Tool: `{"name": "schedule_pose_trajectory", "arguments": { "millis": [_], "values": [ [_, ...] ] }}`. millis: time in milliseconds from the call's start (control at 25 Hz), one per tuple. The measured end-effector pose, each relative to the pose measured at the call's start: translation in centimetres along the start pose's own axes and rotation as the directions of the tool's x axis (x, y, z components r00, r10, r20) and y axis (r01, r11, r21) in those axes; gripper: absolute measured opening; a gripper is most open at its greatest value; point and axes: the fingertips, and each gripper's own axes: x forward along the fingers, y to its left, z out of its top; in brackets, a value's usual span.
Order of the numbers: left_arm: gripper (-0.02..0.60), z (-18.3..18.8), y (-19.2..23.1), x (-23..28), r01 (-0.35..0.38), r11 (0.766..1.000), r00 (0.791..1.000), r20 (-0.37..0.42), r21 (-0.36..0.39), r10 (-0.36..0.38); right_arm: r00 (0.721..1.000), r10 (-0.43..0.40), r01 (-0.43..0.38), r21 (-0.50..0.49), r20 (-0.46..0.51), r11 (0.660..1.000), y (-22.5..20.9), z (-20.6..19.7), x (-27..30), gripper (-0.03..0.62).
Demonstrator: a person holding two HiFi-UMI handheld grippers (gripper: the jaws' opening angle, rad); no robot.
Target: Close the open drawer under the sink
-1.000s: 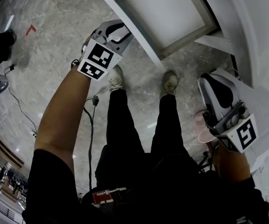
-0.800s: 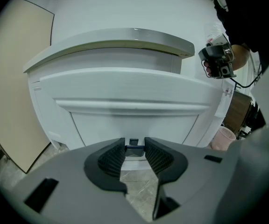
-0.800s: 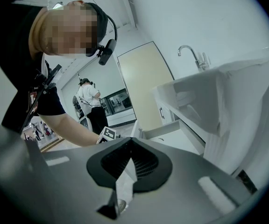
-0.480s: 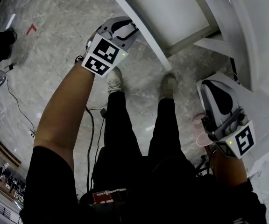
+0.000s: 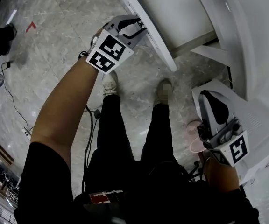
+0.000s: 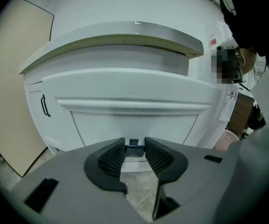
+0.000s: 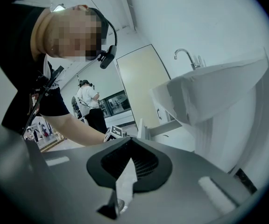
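- Two grippers show, and only the left gripper [image 6: 134, 148] is at the work. Its fingers stand a little apart and grip nothing I can be sure of. A small dark piece sits in the gap at their tips, and I cannot tell whether it belongs to the drawer or to the gripper.
- Straight ahead of those fingers, at or very near their tips, is the white drawer front [image 6: 134, 90]. The drawer is pulled out from the cabinet below the sink [image 7: 209, 90].
- The tips meet the panel low down, close to its bottom edge. A push from there could skid off under the edge, and the shove would be lost.
- A push off to one side could skew the drawer on its runners and jam it. A hard shove could slam it so that it bounces back out.
- The right gripper [image 7: 130, 160] has its fingers pressed together on nothing, well away from the drawer. The basin hangs above and ahead of them, and a careless swing could knock it.
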Motion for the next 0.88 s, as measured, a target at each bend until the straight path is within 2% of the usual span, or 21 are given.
{"name": "schedule_pose_trajectory", "arguments": {
  "millis": [400,880],
  "values": [
    [0.132,2.2,-0.1,2.5,0.009,1.0,1.0,0.029,0.003,-0.009,1.0,0.0,0.0,0.008,0.008,1.0,-1.5,-0.2,-0.7,0.002],
    [0.132,2.7,0.2,3.0,0.021,1.0,0.998,0.051,0.008,-0.021,1.0,0.015,-0.015,-0.002,-0.002,1.0,-1.1,-0.7,0.3,0.002]
  ]
}}
